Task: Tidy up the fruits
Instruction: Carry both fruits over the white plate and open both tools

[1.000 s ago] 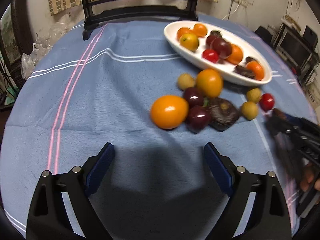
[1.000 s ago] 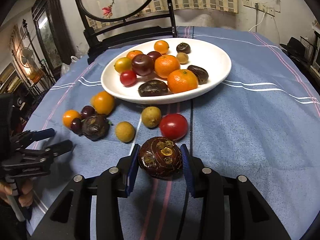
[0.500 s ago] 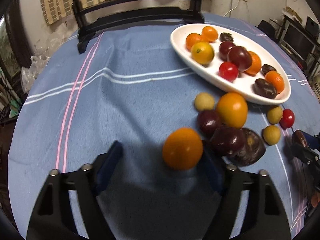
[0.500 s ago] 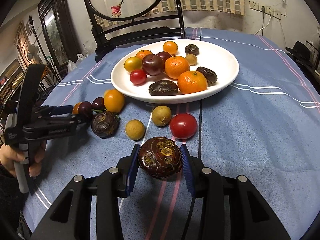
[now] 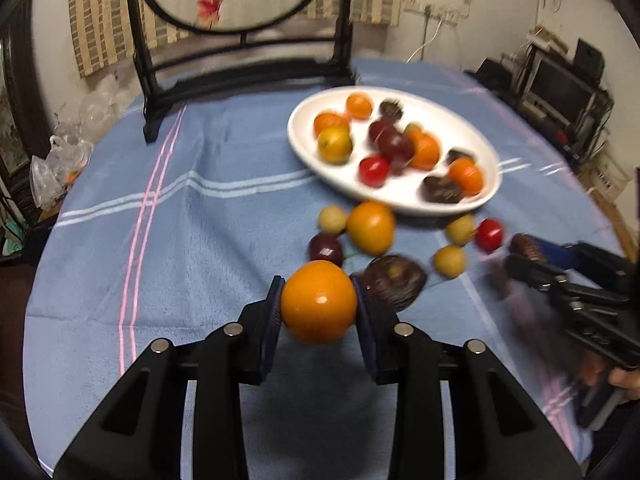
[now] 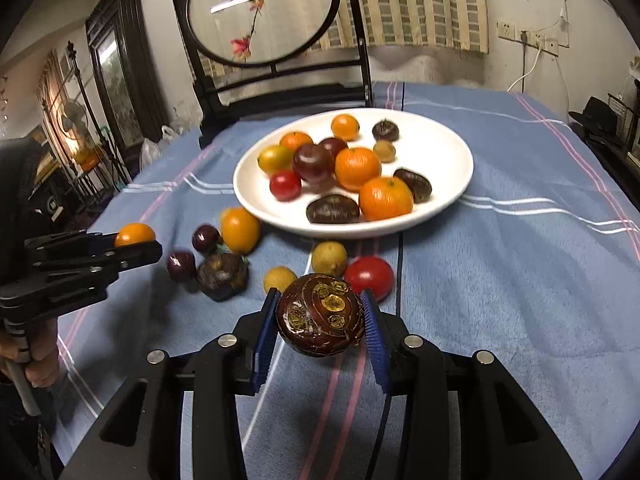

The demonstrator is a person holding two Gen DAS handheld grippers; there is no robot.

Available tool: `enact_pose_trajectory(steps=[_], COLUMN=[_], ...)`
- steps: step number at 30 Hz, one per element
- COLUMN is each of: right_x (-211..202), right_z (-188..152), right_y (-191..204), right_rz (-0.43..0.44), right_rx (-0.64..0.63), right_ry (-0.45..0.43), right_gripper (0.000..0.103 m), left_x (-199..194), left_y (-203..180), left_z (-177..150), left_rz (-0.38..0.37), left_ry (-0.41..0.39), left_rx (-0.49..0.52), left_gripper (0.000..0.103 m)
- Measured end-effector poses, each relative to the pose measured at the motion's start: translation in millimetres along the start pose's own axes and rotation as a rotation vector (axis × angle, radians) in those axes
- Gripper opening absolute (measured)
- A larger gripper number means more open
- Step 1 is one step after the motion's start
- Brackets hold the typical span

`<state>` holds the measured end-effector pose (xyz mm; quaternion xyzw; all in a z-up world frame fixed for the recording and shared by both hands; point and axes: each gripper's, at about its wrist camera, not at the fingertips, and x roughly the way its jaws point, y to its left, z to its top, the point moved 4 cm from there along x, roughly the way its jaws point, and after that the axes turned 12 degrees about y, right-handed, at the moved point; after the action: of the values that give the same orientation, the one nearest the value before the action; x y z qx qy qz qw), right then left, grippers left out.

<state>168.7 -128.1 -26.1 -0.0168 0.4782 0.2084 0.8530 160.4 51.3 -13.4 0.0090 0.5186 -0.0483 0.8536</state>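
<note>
A round table under a blue striped cloth [image 6: 520, 240] carries a wide white oval plate [image 6: 440, 148] already heaped with oranges, plums and dark fruit, while loose fruit lies scattered on the cloth just in front of its near rim. The left gripper [image 5: 319, 308], whose jaws have just been closing, now pinches a smooth round orange fruit [image 5: 319, 307] between its blue pads, clear of the cloth. The right gripper [image 6: 320, 316] clamps a glossy dark-brown round fruit with gold markings [image 6: 320, 314] (also lifted). Both grips sit on curved, slick skins, so a tilt or jolt on the way to the plate could squirt a fruit loose, and a careless release could send crowded fruit rolling off the shallow rim.
</note>
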Motion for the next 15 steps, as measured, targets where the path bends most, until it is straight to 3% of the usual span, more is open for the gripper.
enact_pose_trajectory(steps=[7,15], right_x=[-24,10], right_z=[28,85], right_y=[3,-14], right_rz=[-0.012,-0.085], right_rx=[-0.045,-0.106], right_ry=[-0.082,-0.055], right_gripper=[0.041,0.041], left_x=[-19,23], left_y=[-23,-41], left_z=[38,104], left_rz=[-0.071,-0.09], left_ry=[-0.051,-0.013], left_rx=[0.011,-0.033], left_gripper=[0.033,0.033])
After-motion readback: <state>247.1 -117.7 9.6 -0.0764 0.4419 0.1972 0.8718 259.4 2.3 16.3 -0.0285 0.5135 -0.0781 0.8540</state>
